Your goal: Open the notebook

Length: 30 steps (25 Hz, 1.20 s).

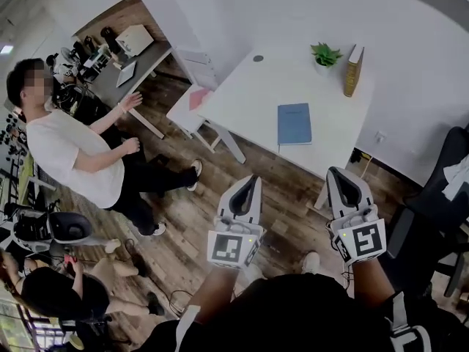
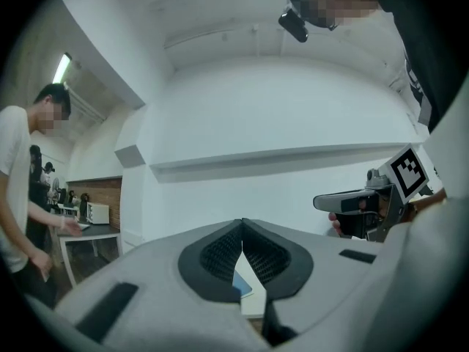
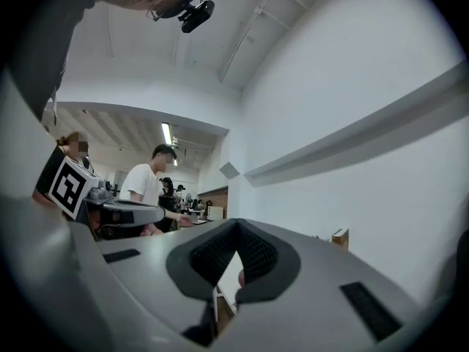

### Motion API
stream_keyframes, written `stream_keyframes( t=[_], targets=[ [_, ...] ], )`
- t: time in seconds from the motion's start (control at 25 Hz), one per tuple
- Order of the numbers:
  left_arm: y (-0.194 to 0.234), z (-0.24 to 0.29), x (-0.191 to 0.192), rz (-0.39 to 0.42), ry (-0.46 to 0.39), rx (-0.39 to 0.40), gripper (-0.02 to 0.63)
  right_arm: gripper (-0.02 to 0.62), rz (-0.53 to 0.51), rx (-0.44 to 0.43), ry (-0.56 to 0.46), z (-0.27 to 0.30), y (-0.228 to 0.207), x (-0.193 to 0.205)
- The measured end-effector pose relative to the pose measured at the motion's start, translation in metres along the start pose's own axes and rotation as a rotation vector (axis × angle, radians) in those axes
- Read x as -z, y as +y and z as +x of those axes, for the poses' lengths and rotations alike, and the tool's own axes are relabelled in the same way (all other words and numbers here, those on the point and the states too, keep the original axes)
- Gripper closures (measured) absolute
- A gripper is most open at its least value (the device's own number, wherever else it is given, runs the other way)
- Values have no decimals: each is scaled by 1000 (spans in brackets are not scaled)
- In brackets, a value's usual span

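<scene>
A closed blue notebook (image 1: 294, 123) lies flat on the white table (image 1: 249, 94), near its front edge. I hold both grippers level over the wooden floor, short of the table and apart from the notebook. My left gripper (image 1: 254, 177) is shut with nothing in it; in the left gripper view its jaws (image 2: 242, 222) meet at the tips, and a sliver of the blue notebook (image 2: 242, 288) shows through the gap below. My right gripper (image 1: 334, 170) is also shut and holds nothing; its jaws (image 3: 236, 222) touch at the tips.
A small potted plant (image 1: 325, 55) and an upright tan book (image 1: 353, 70) stand at the table's far side. A person in a white T-shirt (image 1: 73, 152) stands at the left by a cluttered desk (image 1: 124, 68). A black chair (image 1: 440, 196) is at the right.
</scene>
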State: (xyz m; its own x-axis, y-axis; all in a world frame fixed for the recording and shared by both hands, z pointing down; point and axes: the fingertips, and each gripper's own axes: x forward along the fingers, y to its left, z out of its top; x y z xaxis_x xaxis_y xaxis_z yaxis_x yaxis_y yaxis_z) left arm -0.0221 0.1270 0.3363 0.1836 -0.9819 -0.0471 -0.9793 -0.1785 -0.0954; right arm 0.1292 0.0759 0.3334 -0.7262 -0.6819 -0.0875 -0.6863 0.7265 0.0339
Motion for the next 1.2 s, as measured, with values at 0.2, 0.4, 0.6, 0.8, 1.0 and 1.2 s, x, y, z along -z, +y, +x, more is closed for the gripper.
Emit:
stream_keyframes(
  t=[0.2,0.4,0.6,0.8,1.0,1.2],
  targets=[
    [-16,25,11,-5,29,-35,601,600,17,-24,32,-1,-38,11],
    [-21,52,35,-12,77,-37,601,600,31,-20,66,7,-67,30],
    [-1,93,49,-20,113,0,601,600,27,-13,99,39,-81,41],
    [25,141,63,-6,125,89,601,600,19,42,126,83,-94,49],
    [51,190,82,27,143,204,601,600,16,113,159,129,-105,58],
    [56,227,98,116,167,384,600,600,40,183,204,162,-113,77]
  ],
)
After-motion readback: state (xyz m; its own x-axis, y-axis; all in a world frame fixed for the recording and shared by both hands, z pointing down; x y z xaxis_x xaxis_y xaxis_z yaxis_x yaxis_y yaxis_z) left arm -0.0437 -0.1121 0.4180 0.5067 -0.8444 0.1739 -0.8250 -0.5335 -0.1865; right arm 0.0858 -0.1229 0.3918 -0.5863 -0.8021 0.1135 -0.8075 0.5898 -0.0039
